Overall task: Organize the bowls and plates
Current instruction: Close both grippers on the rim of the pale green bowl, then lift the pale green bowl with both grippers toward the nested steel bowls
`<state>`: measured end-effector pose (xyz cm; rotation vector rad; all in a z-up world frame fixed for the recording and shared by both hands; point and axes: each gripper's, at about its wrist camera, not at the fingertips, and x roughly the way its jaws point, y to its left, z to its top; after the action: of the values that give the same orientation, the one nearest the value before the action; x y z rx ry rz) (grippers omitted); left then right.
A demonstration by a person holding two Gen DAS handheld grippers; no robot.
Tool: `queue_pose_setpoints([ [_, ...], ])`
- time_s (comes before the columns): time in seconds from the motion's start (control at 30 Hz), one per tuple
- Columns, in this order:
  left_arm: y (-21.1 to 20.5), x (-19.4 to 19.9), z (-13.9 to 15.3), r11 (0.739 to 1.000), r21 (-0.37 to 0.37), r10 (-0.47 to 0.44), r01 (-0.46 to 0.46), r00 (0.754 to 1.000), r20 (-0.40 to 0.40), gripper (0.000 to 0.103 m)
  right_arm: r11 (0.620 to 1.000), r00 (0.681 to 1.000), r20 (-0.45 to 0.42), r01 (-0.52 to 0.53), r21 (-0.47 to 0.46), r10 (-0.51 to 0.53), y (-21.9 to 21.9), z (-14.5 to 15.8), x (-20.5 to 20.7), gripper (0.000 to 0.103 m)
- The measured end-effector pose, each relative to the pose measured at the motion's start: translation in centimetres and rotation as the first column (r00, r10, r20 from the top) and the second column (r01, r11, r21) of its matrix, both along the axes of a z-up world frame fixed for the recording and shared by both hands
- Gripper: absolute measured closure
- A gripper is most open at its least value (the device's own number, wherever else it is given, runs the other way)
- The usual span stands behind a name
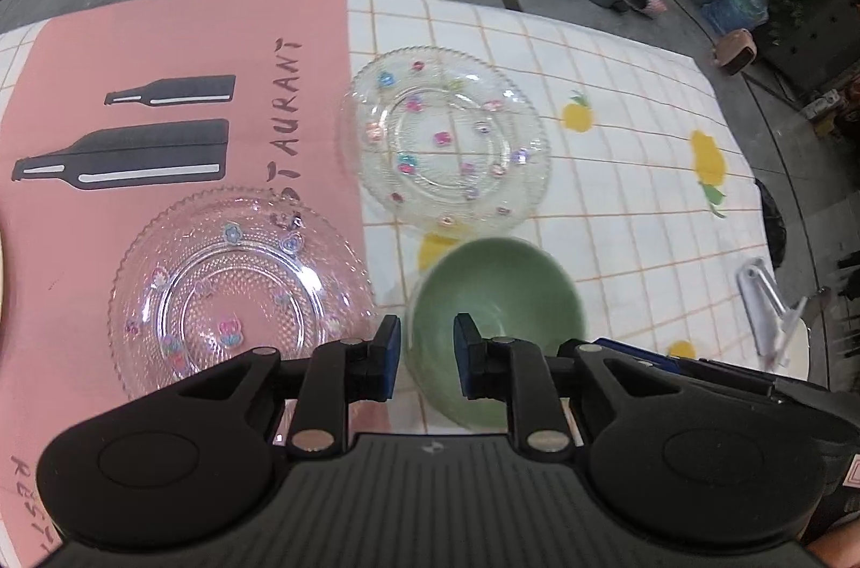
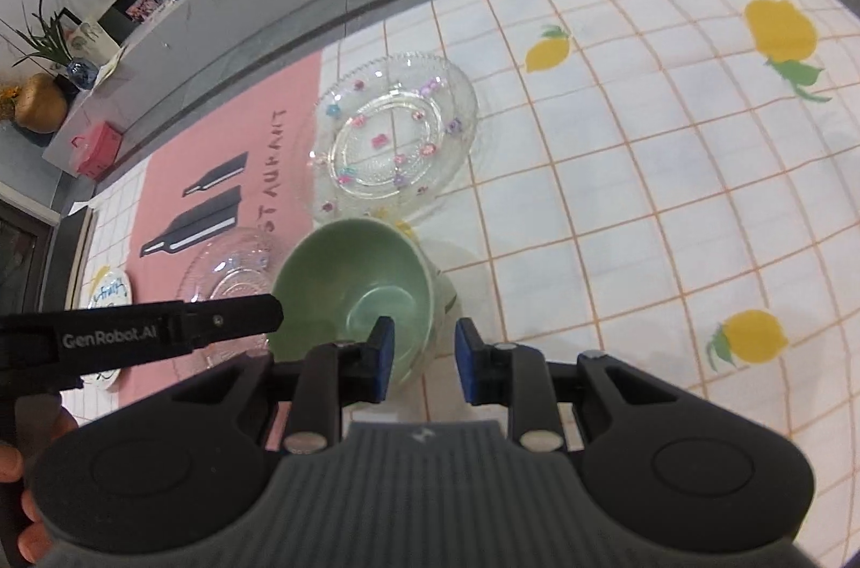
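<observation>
A green bowl stands on the tablecloth. My left gripper is open, its jaws astride the bowl's left rim. My right gripper is open, its jaws astride the bowl's right rim. A clear glass plate with coloured flowers lies just beyond the bowl. A second clear glass plate lies on the pink mat to the left. The left gripper's body shows in the right wrist view, over that plate.
A pink mat with bottle prints covers the table's left part; the lemon-print checked cloth covers the rest. A white plate with writing lies at the far left. A metal tool sits at the table's right edge.
</observation>
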<state>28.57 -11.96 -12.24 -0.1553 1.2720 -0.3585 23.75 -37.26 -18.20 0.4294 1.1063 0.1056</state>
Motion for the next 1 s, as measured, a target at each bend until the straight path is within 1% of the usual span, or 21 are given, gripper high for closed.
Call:
queue_pose_setpoints([
  [0.23,-0.5,0.8,-1.9,1.000,0.021,-0.001,0.002,1.000,-0.030,0.077,1.000,1.000,-0.025,-0.002,0.009,0.002,0.1,-1.5,1.4,0.080],
  [0.27,-0.5,0.8,-2.1,1.000,0.022,-0.002,0.003,1.000,-0.030,0.077,1.000,1.000,-0.028,0.000,0.011,0.001,0.1,-1.7,1.5,0.081],
  [0.3,-0.5,0.8,-2.2,1.000,0.021,-0.005,0.005,1.000,-0.029,0.077,1.000,1.000,-0.030,0.001,0.011,-0.001,0.1,-1.8,1.6,0.084],
  [0.47,-0.9,0.7,-2.2,0.999,0.033,-0.017,0.018,1.000,-0.023,0.078,1.000,0.999,-0.034,-0.002,0.009,0.003,0.2,-2.0,1.7,0.090],
  [0.53,-1.1,0.5,-2.1,0.999,0.045,-0.027,0.028,0.999,-0.020,0.081,1.000,0.999,-0.035,0.000,0.008,0.000,0.3,-2.0,1.7,0.092],
  [0.57,-1.2,0.5,-2.0,0.998,0.050,-0.030,0.031,0.999,-0.017,0.085,1.000,0.999,-0.035,0.003,0.005,-0.003,0.3,-2.0,1.7,0.093],
  [0.6,-1.2,0.4,-1.9,0.998,0.051,-0.033,0.033,0.999,-0.014,0.088,1.000,0.999,-0.037,0.006,0.004,-0.006,0.3,-2.0,1.7,0.094],
  [0.73,-1.4,0.2,-1.6,0.997,0.076,-0.034,0.034,0.999,-0.002,0.093,1.000,0.999,-0.046,0.017,0.013,-0.016,0.2,-2.0,1.7,0.095],
  [0.83,-1.4,-0.2,-1.2,0.996,0.085,-0.033,0.033,0.999,-0.002,0.094,1.000,0.998,-0.058,0.023,0.016,-0.022,0.2,-1.9,1.6,0.095],
  [1.0,-1.4,-1.5,0.6,0.994,0.102,-0.044,0.042,0.999,0.022,0.095,0.999,0.999,-0.049,0.025,0.022,-0.024,0.3,-0.8,0.7,0.096],
])
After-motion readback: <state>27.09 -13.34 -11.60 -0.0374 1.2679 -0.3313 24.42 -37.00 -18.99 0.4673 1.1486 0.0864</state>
